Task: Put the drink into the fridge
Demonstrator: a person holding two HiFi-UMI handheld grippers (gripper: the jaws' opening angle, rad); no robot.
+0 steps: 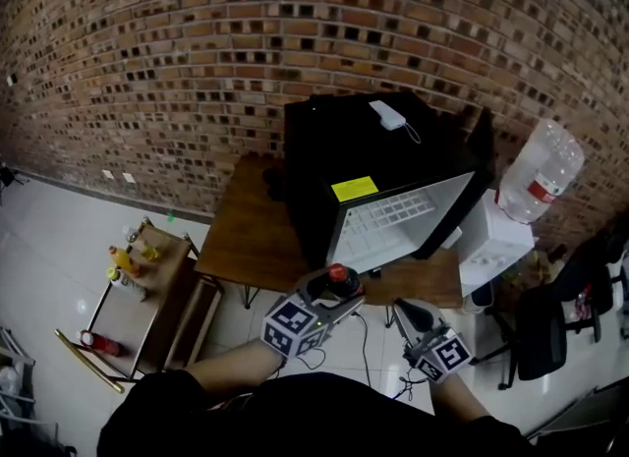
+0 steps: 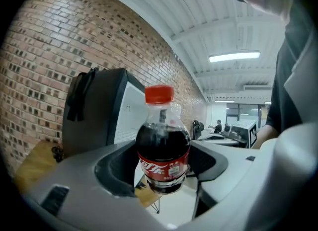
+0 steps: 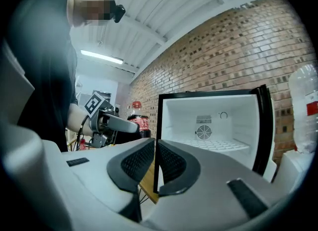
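Note:
A small cola bottle (image 2: pixel 163 150) with a red cap and red label hangs upright between the pads of my left gripper (image 2: pixel 164 169), which is shut on its lower body. In the head view this bottle (image 1: pixel 337 273) and the left gripper (image 1: pixel 339 290) are just in front of the black mini fridge (image 1: pixel 393 150). The fridge's door stands open, showing a white inside with a wire shelf (image 3: pixel 213 144). My right gripper (image 1: pixel 406 314) is to the right of the left one, below the fridge opening. Its jaws (image 3: pixel 155 168) are shut with nothing between them.
The fridge stands on a wooden table (image 1: pixel 251 234) against a brick wall. A white object (image 1: pixel 386 114) lies on the fridge top. At the right are a white dispenser (image 1: pixel 496 239) with a large water jug (image 1: pixel 541 170), and a black chair (image 1: pixel 545 332). A low wooden cart (image 1: pixel 147 293) with bottles stands at the left.

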